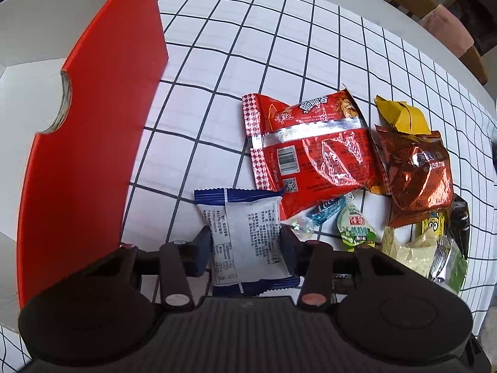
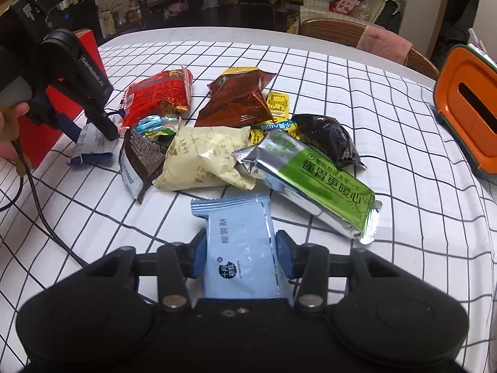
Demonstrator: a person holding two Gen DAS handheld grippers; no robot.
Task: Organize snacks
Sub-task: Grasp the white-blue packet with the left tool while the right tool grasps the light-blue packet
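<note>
While the left gripper point(image 1: 247, 242) has its fingers clamped on a white-and-navy packet point(image 1: 245, 236) from either side, the right gripper point(image 2: 243, 255) pinches a light blue packet point(image 2: 240, 248) the same way. Left of the left fingers stands a red box point(image 1: 93, 124); ahead and to their right lie a red noodle bag point(image 1: 310, 149) and a brown Oreo bag point(image 1: 419, 174). Beyond the right fingers (just past the blue packet's far seal) sit a cream packet point(image 2: 205, 158) and a green-and-silver packet point(image 2: 313, 183) on the checked tablecloth point(image 2: 403, 99).
</note>
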